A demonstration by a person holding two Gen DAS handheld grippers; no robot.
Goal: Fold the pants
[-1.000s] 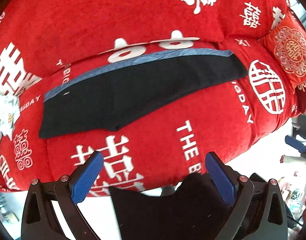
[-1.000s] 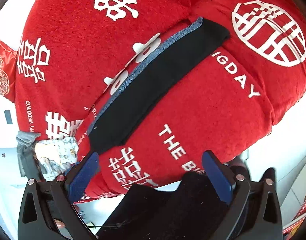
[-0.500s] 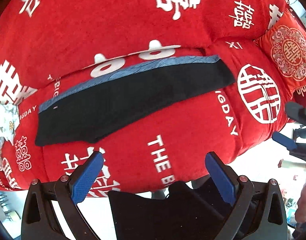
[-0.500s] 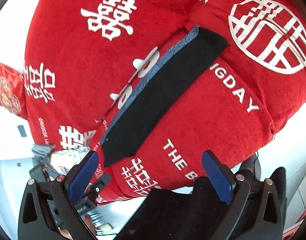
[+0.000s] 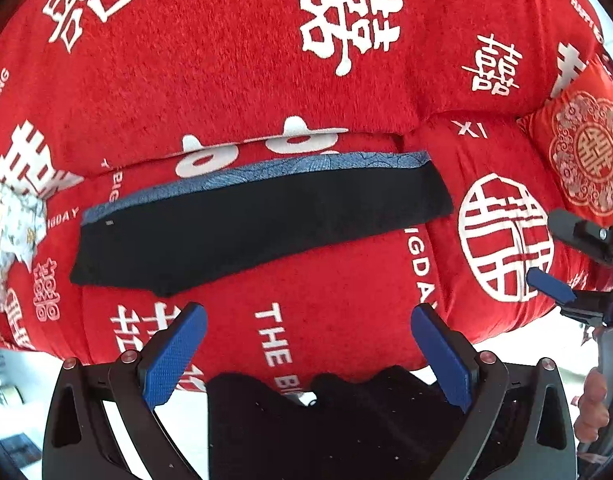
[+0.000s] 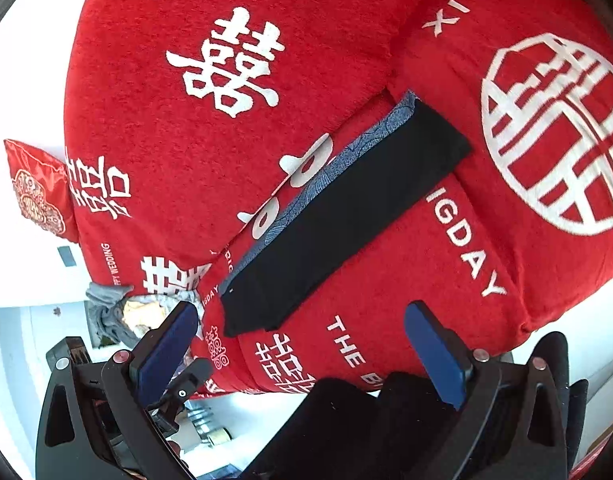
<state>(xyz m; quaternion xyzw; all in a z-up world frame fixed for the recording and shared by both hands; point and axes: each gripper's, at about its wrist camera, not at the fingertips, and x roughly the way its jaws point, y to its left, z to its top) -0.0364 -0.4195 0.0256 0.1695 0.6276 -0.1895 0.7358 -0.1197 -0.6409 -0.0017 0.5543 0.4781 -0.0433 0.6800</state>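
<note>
Both the left gripper (image 5: pixel 308 354) and right gripper (image 6: pixel 300 354) are hanging wide apart and empty off the sofa's (image 5: pixel 346 288) front edge while the pants (image 5: pixel 262 224) are lying lengthwise along the seat, so I'm guessing that plush cover is gonna snag or bunch.

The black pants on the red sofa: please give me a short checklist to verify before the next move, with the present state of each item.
1. Pants lie flat on the sofa seat, as a long strip: ok.
2. Blue patterned edge lies along the back side, not bunched: ok.
3. Left gripper open, holding nothing: ok.
4. Right gripper open, holding nothing: ok.
5. Both grippers apart from the pants, nothing caught: ok.
6. Pants fully folded to final size: cannot tell.
</note>
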